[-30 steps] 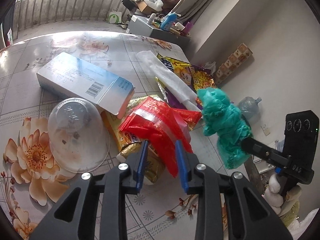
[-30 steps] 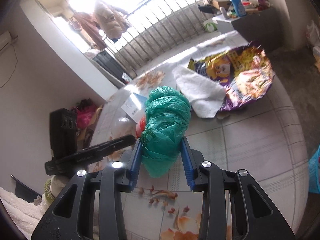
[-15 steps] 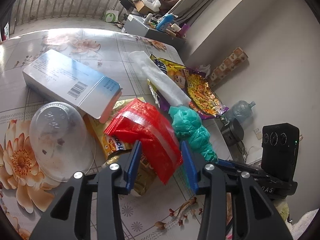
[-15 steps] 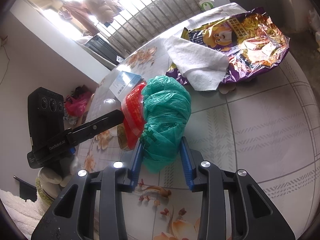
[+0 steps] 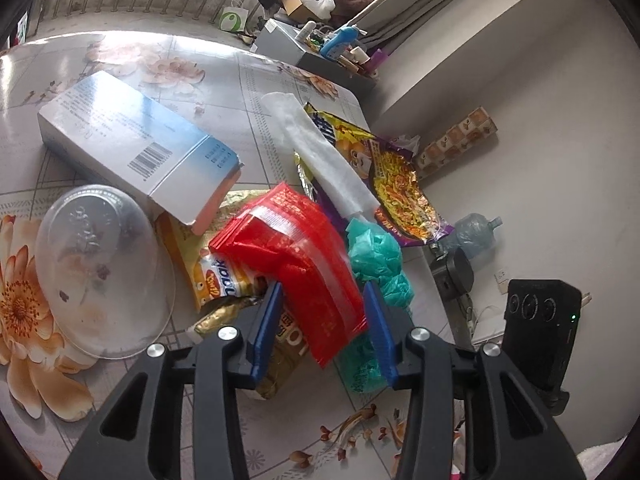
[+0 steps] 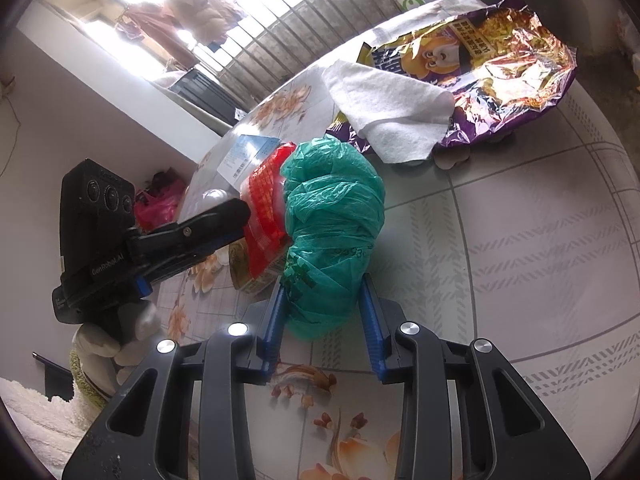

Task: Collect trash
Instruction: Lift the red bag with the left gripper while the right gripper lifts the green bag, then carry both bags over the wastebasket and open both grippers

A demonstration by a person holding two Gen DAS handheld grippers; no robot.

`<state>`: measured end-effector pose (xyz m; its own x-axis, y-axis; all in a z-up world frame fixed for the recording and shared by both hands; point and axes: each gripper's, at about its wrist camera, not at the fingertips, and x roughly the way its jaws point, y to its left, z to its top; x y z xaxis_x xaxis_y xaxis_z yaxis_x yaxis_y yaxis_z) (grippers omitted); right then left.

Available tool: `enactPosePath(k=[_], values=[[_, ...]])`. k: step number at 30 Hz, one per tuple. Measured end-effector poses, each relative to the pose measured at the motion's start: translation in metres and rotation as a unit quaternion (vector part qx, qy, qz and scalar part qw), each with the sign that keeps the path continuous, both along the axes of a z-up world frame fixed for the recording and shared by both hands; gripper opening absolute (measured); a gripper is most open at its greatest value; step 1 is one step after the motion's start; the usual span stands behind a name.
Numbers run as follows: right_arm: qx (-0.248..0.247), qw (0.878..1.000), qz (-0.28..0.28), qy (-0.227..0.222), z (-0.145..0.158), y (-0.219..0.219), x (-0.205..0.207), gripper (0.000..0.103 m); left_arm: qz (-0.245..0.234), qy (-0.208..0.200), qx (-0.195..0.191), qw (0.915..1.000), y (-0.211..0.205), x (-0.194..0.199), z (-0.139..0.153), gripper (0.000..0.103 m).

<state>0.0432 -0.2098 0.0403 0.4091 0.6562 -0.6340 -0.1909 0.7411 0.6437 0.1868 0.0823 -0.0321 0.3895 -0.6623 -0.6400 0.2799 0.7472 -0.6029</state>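
My left gripper (image 5: 323, 308) stands open around a red plastic wrapper (image 5: 296, 256), its blue pads apart on either side of it. My right gripper (image 6: 322, 304) is shut on a bunched green plastic bag (image 6: 332, 224), which presses against the red wrapper (image 6: 264, 216). The green bag also shows in the left wrist view (image 5: 378, 264), just right of the wrapper. The left gripper's finger (image 6: 192, 236) shows in the right wrist view, left of the wrapper. Both pieces sit low over the flowered table (image 5: 168, 76).
A blue-white box (image 5: 136, 144), a clear plastic lid (image 5: 100, 272), a yellow snack packet (image 5: 216, 276), a white paper towel (image 5: 320, 160) and a purple foil snack bag (image 6: 480, 64) lie on the table. The table edge and a water bottle (image 5: 476, 232) are at right.
The left gripper's jaws have opened wider around the red wrapper. The right gripper has brought the green bag down and in, up against the wrapper.
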Motion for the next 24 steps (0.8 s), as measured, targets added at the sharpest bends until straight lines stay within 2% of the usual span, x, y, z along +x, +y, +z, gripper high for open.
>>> enactPosePath(k=[5, 7, 10, 13, 15, 18, 24], values=[[0.001, 1.0, 0.004, -0.003, 0.002, -0.002, -0.005, 0.032, -0.005, -0.024, -0.079, 0.9966, 0.007, -0.009, 0.011, 0.04], [0.004, 1.0, 0.009, -0.007, 0.005, -0.001, -0.008, 0.032, -0.017, -0.022, -0.098, 0.9948, 0.005, -0.01, 0.014, 0.04], [-0.009, 1.0, 0.015, -0.02, 0.01, 0.002, -0.014, 0.032, -0.018, -0.03, -0.063, 0.9974, -0.003, -0.012, 0.015, 0.04], [-0.018, 0.999, 0.019, -0.027, 0.014, 0.004, -0.02, 0.032, -0.017, -0.037, -0.05, 0.9979, -0.007, -0.016, 0.017, 0.037], [-0.02, 0.999, 0.02, -0.028, 0.015, 0.005, -0.024, 0.032, -0.016, -0.043, -0.035, 0.9983, -0.009, -0.018, 0.019, 0.023], [-0.017, 0.999, 0.014, -0.027, 0.016, 0.001, -0.031, 0.032, -0.022, -0.051, -0.023, 0.9982, -0.011, -0.021, 0.021, 0.01], [0.012, 0.999, -0.026, -0.032, 0.023, -0.025, -0.049, 0.032, -0.037, -0.079, -0.014, 0.9961, -0.017, -0.035, 0.039, 0.008]])
